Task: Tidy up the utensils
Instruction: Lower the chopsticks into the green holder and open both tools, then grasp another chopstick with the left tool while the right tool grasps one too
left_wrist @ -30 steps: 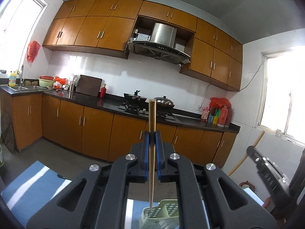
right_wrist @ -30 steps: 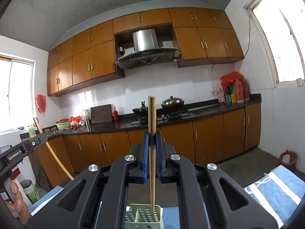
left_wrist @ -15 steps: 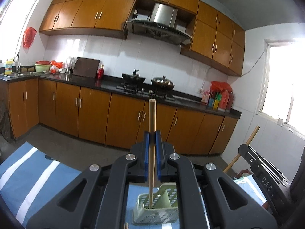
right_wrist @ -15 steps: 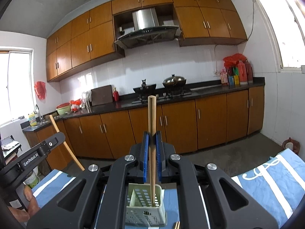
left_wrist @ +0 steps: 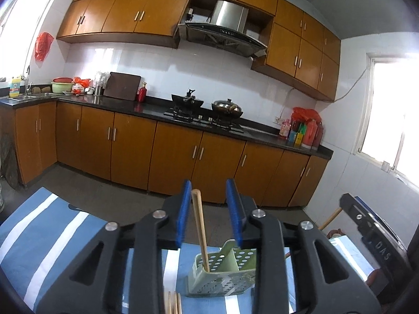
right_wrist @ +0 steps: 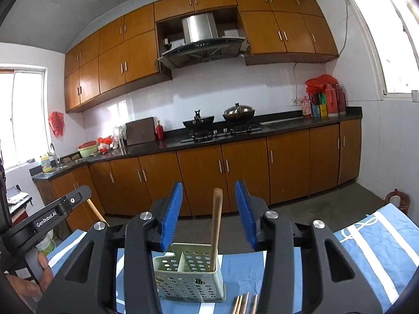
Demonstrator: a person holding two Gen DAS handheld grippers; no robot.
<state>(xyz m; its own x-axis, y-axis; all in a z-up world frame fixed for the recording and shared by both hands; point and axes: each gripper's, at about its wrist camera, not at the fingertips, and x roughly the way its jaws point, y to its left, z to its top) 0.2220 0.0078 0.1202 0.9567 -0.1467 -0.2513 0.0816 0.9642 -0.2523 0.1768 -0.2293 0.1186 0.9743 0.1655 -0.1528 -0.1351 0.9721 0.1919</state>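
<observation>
Between the blue pads of the left tongs point(left_wrist: 209, 213) a wooden chopstick point(left_wrist: 200, 231) is seen standing nearly upright, its lower end already inside the left compartment of the pale green perforated holder point(left_wrist: 222, 274). The jaws have just been opening, and the stick is no longer pressed by either pad, though it is seen just beside the left one. Between the pads of the right tongs point(right_wrist: 208, 214) a second chopstick point(right_wrist: 216, 229) is likewise seen, released, leaning slightly in the holder's right compartment; these jaws too have just been opening and nothing is held. The holder is set on the blue-and-white striped cloth point(left_wrist: 52, 235) covering the table, directly below and ahead of both tongs. More chopsticks point(right_wrist: 244, 303) are laid flat on the cloth just before the holder, their long axes pointing toward the cameras. They are judged to lie nearer the right tongs, so a downward reach there is likely called for.
</observation>
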